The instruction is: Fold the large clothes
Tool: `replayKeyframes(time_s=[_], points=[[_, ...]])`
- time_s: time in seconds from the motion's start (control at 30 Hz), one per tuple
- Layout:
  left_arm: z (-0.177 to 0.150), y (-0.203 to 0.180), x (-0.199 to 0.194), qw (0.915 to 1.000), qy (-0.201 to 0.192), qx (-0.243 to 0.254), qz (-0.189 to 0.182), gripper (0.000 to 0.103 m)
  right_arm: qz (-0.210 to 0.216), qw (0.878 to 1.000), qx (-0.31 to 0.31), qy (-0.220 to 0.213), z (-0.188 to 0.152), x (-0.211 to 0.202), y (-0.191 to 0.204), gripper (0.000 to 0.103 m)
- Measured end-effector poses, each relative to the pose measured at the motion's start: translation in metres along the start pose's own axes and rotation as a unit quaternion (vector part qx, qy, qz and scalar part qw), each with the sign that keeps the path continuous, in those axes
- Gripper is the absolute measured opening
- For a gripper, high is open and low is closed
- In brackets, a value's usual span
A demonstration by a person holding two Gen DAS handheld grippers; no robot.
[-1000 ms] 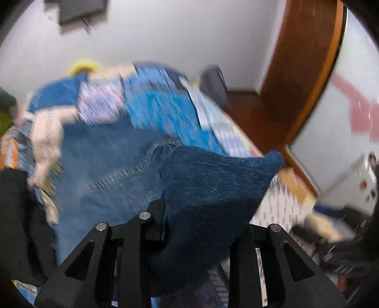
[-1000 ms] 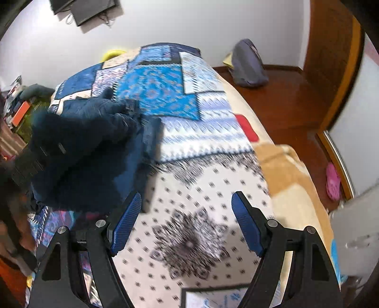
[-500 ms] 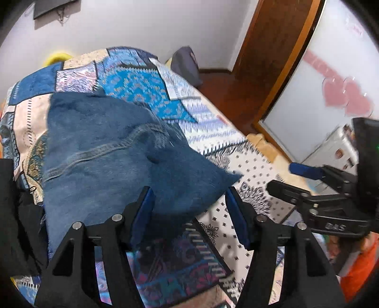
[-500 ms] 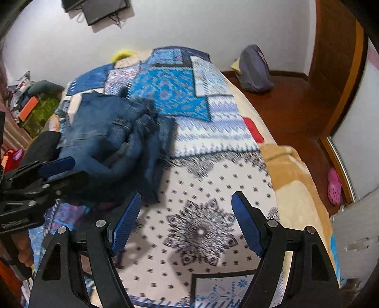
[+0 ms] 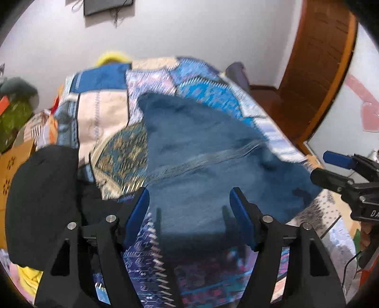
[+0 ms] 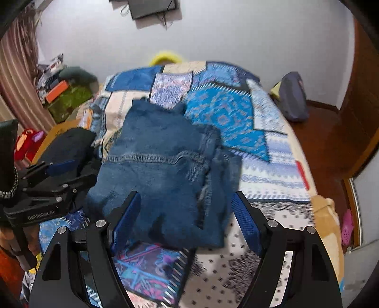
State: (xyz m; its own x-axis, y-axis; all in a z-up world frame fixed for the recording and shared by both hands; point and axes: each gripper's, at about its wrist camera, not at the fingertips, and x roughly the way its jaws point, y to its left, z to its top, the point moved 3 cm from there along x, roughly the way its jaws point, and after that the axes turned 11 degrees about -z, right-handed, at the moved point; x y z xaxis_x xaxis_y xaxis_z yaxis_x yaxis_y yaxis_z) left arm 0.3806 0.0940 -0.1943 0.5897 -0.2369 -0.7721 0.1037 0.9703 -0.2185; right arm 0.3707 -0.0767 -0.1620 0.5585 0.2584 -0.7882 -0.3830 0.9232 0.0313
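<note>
- Bed point(image 6: 272, 170): covered by a patchwork bedspread point(image 6: 225, 113) in blue, cream and white panels; a tan blanket point(image 6: 324, 225) hangs at its right edge
- Room: white wall point(image 6: 236, 35) behind the bed with a dark flat item point(image 6: 151, 7) and dangling cables mounted high; reddish wooden floor point(image 6: 327, 132) and a wooden door frame point(image 5: 315, 71) on the right
- Grey bag point(image 6: 293, 97): on the floor against the wall, beside the bed
- Pink shoe point(image 6: 347, 227): on the floor at far right
- Clutter point(image 6: 61, 92): green and orange items heaped left of the bed, beside a curtain point(image 6: 16, 71)
- Cardboard box point(image 5: 14, 165): left of the bed; contents cannot be made out
- Black garment point(image 5: 40, 203): bunched at the bed's left edge
- Jeans point(image 6: 165, 170): folded denim, lying on the bedspread toward the bed's left side, waistband seam showing
- Left gripper point(image 5: 189, 213): jaws have just been opening, spread apart above the jeans, nothing pinched
- Right gripper point(image 6: 187, 220): jaws spread wide above the jeans' near edge, holding nothing
</note>
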Motion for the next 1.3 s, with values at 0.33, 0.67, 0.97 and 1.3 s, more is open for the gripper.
replayKeyframes(time_s=[0.33, 0.67, 0.97, 1.3], points=[[-0.037, 0.028, 0.031, 0.9991, 0.022, -0.036, -0.001, 0.085, -0.006, 0.997, 0.048, 0.057, -0.032, 0.042, -0.033, 0.077], [-0.064, 0.02, 0.022, 0.9992, 0.012, -0.039, -0.001, 0.092, -0.01, 0.997, 0.056, 0.054, -0.061, 0.038, -0.041, 0.08], [-0.071, 0.019, 0.004, 0.999, 0.033, -0.008, 0.03, 0.092, -0.023, 0.996, 0.048, 0.068, -0.048, 0.022, -0.041, 0.08], [-0.016, 0.046, -0.034, 0.9986, -0.035, -0.029, 0.028, 0.092, 0.003, 1.0, 0.012, 0.027, -0.007, 0.014, -0.021, 0.083]])
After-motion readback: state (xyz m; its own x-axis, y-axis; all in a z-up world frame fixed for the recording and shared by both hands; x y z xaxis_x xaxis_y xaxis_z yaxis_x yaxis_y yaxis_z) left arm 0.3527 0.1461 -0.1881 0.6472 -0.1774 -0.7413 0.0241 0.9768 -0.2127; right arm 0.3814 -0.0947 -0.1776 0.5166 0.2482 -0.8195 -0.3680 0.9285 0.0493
